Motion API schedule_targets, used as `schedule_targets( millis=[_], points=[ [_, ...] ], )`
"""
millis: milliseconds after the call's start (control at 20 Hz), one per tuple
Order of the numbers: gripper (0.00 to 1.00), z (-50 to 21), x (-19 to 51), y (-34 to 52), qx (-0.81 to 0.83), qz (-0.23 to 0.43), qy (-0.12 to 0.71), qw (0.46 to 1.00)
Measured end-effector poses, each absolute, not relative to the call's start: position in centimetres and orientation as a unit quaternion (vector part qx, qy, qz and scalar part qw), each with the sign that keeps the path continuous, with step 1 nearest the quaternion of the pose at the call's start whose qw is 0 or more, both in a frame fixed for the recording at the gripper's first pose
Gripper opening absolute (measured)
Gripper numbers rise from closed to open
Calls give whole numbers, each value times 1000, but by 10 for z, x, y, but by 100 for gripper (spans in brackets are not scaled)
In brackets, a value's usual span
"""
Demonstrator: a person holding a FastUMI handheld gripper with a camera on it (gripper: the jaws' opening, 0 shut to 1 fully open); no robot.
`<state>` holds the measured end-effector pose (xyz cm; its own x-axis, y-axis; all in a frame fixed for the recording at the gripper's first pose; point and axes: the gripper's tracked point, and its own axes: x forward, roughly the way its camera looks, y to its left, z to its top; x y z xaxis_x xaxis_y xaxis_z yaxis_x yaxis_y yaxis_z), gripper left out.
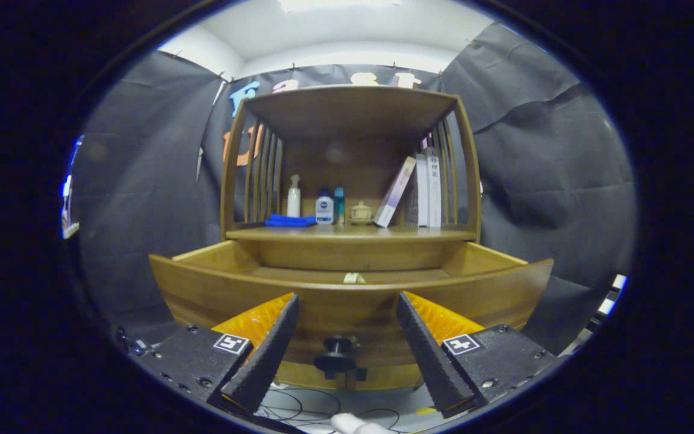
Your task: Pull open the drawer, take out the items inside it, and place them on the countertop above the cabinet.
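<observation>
Recording booth — cloth wall [558,181], cabinet [350,181]

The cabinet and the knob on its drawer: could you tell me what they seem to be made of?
The cabinet looks like wood with a smooth, faintly glossy brown finish; grain and slatted sides suggest it. The knob on the open drawer is dark and matte, possibly metal or plastic; I cannot tell which. The gripper hangs open just before it.

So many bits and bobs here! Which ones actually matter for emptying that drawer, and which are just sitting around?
Part of the job:
- drawer, already pulled open
- drawer knob, between the open fingers of the claw
- small pale item inside the drawer
- countertop above it

Just lying about:
- blue cloth
- pump bottle
- two small bottles
- little jar
- books
</observation>
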<state>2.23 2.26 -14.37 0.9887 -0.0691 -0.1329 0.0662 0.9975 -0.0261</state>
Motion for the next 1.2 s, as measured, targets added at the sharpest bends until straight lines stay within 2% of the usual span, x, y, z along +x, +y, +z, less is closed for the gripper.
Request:
schedule_targets(
  millis=[250,400,650,750,950,1200],
  points=[
    [100,-66,41,18,2,-25,37,999],
    [100,-38,69,14,7,-22,51,998],
    [100,-23,127,13,51,-15,144,988],
    [100,-35,145,12,54,-18,203,978],
    [100,-57,183,10,21,-33,269,962],
    [97,-114,200,21,15,-37,388,921]
  ],
)
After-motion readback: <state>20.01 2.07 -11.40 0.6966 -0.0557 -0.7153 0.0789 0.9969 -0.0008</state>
